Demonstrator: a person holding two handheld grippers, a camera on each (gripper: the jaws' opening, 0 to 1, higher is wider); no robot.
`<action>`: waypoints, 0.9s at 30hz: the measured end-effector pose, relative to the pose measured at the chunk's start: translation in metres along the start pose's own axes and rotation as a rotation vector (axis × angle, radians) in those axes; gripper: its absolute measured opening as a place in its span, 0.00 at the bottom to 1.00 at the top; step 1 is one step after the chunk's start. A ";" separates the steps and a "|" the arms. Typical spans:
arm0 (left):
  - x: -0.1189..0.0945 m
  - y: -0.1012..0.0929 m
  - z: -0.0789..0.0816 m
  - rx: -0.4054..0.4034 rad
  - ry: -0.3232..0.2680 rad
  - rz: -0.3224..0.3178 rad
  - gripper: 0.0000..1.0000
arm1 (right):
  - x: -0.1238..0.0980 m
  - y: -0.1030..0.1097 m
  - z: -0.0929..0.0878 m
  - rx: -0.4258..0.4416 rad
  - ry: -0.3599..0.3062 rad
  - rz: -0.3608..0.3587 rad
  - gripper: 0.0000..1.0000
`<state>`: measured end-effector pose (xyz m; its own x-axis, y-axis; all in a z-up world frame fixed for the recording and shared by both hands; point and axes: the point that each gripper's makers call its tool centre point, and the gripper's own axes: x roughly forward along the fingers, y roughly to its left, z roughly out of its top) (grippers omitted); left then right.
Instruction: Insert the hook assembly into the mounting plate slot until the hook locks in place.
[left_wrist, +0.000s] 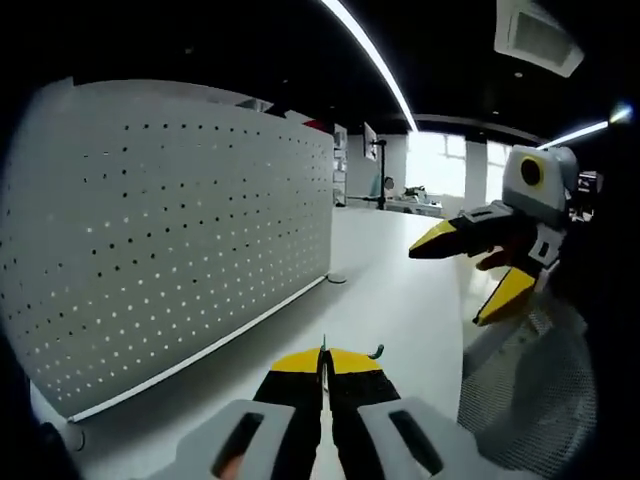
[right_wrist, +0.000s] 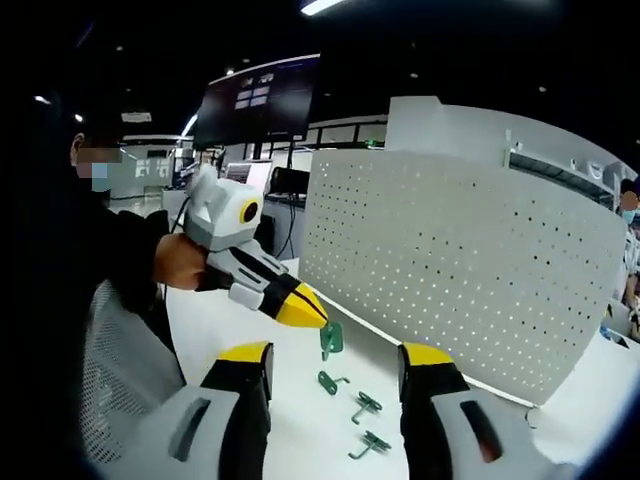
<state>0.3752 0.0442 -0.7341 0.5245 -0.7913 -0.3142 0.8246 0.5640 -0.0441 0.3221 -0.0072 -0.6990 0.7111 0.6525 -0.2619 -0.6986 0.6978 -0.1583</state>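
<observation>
In the left gripper view the left gripper (left_wrist: 322, 368) had its yellow-tipped black jaws pressed together on a small green metal hook (left_wrist: 376, 351), whose curled end poked out just right of the jaw tips. Ahead and to the left of those jaws stood the white perforated pegboard mounting plate (left_wrist: 180, 250), upright on the white tabletop (left_wrist: 390, 290). Off to the right of the jaws hung the right gripper (left_wrist: 478, 268), jaws spread wide with nothing between them.

In the right gripper view the right gripper (right_wrist: 335, 355) showed its two yellow-tipped jaws well apart, empty. Between them, further on, the left gripper (right_wrist: 312, 312) came in from the left, held by a person's hand (right_wrist: 180, 262), its tips closed on the green hook (right_wrist: 331, 339), which dangled just below them. Three more green hooks lay loose on the white table between the right gripper's jaws: one (right_wrist: 330, 382) nearest the dangling hook, one (right_wrist: 366, 404) a little closer in, one (right_wrist: 372, 443) closest to the jaws. The pegboard (right_wrist: 470, 260) rose beyond the right-hand jaw, the held hook near its lower edge but apart from it.
</observation>
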 end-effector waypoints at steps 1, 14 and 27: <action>0.000 -0.001 0.001 0.001 0.002 0.000 0.01 | 0.001 0.000 0.000 -0.005 0.000 -0.005 0.45; 0.000 -0.016 0.019 -0.057 0.063 0.022 0.01 | 0.011 0.002 0.000 -0.037 0.024 -0.051 0.30; -0.003 -0.035 0.033 -0.085 0.067 0.006 0.01 | 0.017 0.000 -0.003 -0.048 0.035 -0.072 0.16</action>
<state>0.3517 0.0191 -0.7000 0.5115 -0.7720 -0.3773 0.7991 0.5888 -0.1215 0.3339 0.0033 -0.7059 0.7566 0.5901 -0.2816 -0.6497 0.7269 -0.2226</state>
